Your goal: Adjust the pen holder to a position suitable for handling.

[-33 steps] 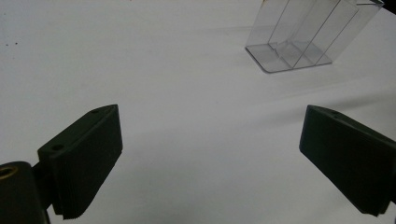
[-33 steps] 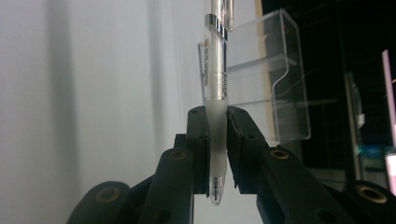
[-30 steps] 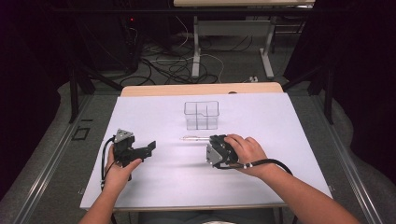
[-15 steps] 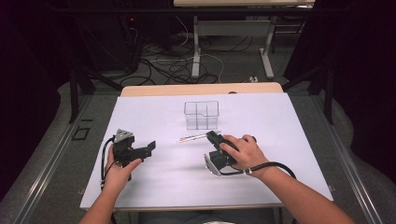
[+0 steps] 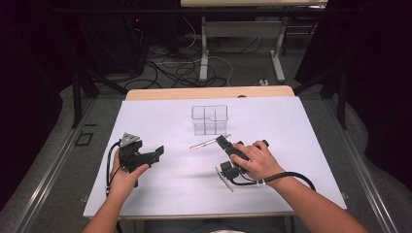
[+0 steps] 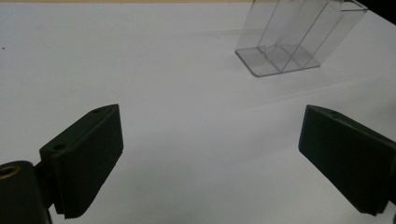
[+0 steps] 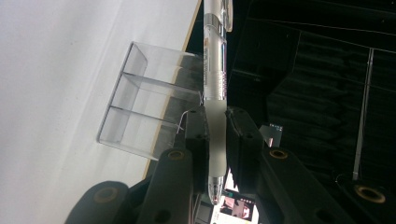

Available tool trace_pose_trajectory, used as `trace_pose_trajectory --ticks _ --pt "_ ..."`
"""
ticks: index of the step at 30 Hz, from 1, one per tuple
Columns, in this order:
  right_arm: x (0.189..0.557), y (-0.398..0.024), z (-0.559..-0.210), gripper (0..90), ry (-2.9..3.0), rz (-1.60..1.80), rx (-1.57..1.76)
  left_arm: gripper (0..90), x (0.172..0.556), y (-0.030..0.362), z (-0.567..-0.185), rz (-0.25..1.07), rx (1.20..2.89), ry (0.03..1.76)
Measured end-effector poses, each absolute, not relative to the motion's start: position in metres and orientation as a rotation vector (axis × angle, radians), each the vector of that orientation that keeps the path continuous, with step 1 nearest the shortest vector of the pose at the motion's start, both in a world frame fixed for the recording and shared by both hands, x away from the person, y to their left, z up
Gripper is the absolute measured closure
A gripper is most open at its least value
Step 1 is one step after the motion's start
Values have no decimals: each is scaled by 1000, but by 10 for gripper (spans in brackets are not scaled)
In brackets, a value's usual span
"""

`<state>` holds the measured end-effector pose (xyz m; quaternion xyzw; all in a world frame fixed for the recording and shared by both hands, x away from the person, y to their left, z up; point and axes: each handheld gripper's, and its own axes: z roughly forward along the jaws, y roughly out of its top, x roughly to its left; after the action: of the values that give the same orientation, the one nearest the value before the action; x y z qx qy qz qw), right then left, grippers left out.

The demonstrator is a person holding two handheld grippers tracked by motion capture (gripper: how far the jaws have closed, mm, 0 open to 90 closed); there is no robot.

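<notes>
Right gripper [image 5: 224, 143] clamped low on the pen [image 7: 215, 100], left gripper [image 6: 210, 163] jaws apart, idle; pen could pivot and miss the clear divided holder [image 5: 210, 119]

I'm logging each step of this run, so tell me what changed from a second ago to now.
The right gripper, shut on the pen, has rolled over and lifted the pen off the white table: it lay flat a second ago, and now hangs tilted beside the clear organizer. The left gripper, fingers open, and the organizer stayed put.
</notes>
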<state>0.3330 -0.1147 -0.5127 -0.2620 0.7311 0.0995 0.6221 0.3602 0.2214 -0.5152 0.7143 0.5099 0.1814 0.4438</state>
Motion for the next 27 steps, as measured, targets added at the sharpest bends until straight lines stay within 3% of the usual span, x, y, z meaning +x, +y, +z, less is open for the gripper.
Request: trace_pose_trajectory --ticks 21,27 --pt "331 -114 -518 793 1697 216 -687 2 358 181 -483 405 1943 985" --pt "330 -112 -519 793 1709 195 -717 88 359 164 -479 396 2049 897"
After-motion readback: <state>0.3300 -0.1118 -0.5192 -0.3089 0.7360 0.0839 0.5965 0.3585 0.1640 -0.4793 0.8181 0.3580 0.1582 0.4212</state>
